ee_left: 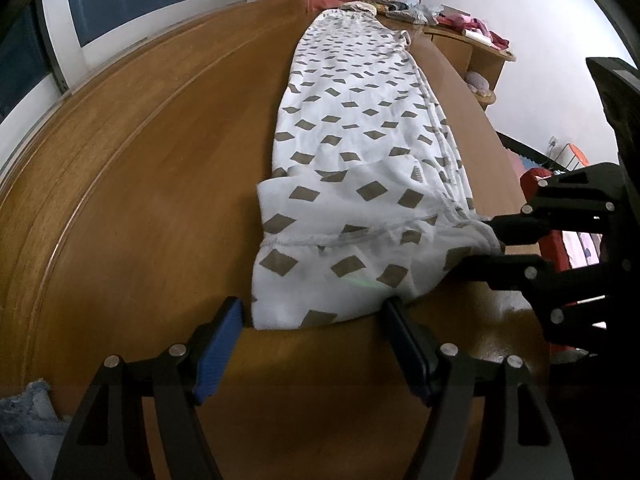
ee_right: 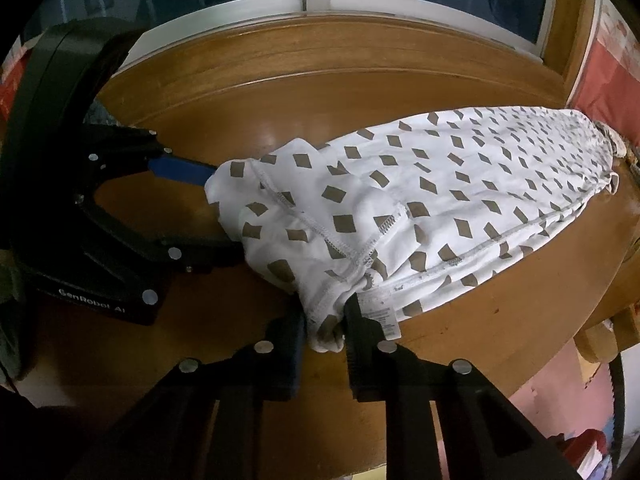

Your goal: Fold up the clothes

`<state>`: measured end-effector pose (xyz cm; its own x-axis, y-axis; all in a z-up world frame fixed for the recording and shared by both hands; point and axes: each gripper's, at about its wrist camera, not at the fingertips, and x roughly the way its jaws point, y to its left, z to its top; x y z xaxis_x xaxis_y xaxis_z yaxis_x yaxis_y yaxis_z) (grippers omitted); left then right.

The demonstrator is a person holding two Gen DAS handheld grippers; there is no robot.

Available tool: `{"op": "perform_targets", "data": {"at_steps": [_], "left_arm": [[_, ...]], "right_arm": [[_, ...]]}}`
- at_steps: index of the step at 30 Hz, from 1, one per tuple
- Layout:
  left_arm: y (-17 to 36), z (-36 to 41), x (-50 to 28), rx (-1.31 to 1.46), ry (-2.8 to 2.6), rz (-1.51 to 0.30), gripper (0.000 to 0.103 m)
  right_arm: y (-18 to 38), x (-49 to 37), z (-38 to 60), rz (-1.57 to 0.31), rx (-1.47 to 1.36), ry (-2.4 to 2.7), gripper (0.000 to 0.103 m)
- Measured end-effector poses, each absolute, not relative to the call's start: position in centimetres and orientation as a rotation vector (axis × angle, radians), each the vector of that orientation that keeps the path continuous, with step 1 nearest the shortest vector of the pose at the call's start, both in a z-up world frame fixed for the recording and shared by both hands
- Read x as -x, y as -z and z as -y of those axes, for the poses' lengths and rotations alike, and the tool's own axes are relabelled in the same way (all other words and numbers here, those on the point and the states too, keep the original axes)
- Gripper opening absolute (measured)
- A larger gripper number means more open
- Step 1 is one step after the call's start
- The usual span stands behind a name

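White cloth with brown diamonds, the garment lies in a long narrow strip on the wooden surface, running from its near edge toward the far end where a heap of other clothes sits. You are taking hold of the near end to fold it over, so get both near corners gripped evenly before you lift, and carry them straight along the strip so the side seams stay in line. Your right gripper has its fingers drawn in narrow on the bunched corner beside the care label, and they appear to pinch it. Your left gripper stands wide, its fingers straddling the other near corner with the hem lying between them, not yet clamped. Close it on the hem, not on a single layer.
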<state>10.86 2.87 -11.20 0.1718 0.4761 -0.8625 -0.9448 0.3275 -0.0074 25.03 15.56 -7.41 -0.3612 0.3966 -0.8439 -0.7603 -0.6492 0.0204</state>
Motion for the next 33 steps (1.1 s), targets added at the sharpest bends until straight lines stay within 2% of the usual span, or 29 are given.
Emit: {"op": "perform_targets", "data": {"at_steps": [1, 4, 7, 33], "left_arm": [[11.2, -2.8, -10.9, 0.646, -1.111, -0.885, 0.058], [10.9, -2.9, -10.9, 0.671, -1.096, -0.850, 0.045], [10.7, -3.1, -10.5, 0.706, -1.090, -0.822, 0.041], [7.7, -2.1, -9.6, 0.672, -1.094, -0.773, 0.039]], "right_arm": [[7.4, -25.1, -15.6, -0.544, 1.115, -2.056, 0.015], [7.1, -25.4, -15.6, -0.555, 1.113, -2.060, 0.014], [6.9, -25.7, -15.6, -0.575, 1.105, -2.065, 0.013], [4.5, -27.2, -14.3, -0.534, 1.068, -2.128, 0.013]]}}
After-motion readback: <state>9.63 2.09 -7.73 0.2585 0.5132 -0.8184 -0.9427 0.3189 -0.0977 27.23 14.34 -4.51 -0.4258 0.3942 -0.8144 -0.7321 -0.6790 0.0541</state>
